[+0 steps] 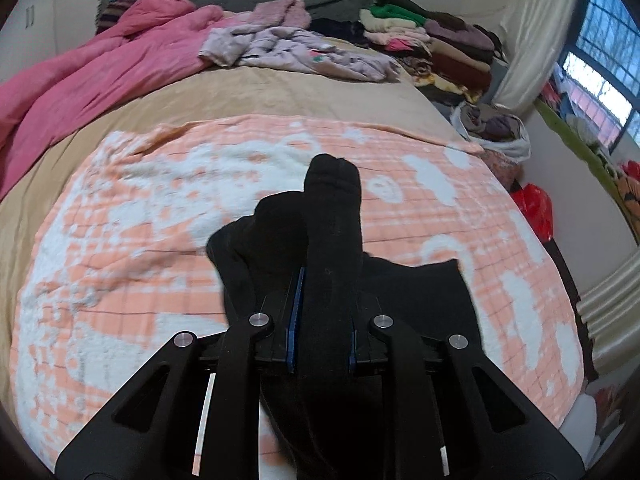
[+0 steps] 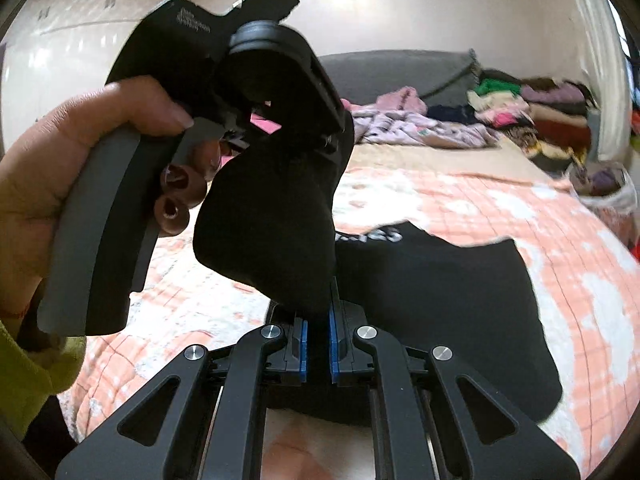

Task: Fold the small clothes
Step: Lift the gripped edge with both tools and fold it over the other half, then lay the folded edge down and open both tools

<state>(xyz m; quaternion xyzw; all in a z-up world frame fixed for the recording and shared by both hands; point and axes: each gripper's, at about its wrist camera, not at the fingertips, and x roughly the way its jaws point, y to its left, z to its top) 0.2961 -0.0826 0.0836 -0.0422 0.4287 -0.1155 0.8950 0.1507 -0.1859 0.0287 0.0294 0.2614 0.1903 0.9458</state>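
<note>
Broadly, the scene is filled by a bed (image 1: 248, 92) covered with a tan sheet, over which an orange-and-white blanket (image 1: 120, 240) is spread toward the near end. Its far edge is crossed by a pink quilt (image 1: 80, 76) on the left and a crumpled lilac garment (image 1: 296, 52) in the middle; stacked folded clothes (image 1: 436, 40) are piled along the right edge, by the curtain. Between these, a wide stretch of blanket is left bare on both sides of the grippers.

A black garment (image 2: 448, 312) is laid flat on the blanket, just right of and below the grippers.

A black sock (image 1: 334, 224) is pinched between the blue pads of the left gripper (image 1: 322, 320), which is closed tight on it; a second dark fold hangs just to its left. In the right wrist view the same sock (image 2: 272, 216) is seen stretched, above the blanket, from the left gripper (image 2: 340, 120), held in a hand (image 2: 60, 152), down to the right gripper (image 2: 318, 320), whose jaws are likewise clamped on its lower end.
</note>
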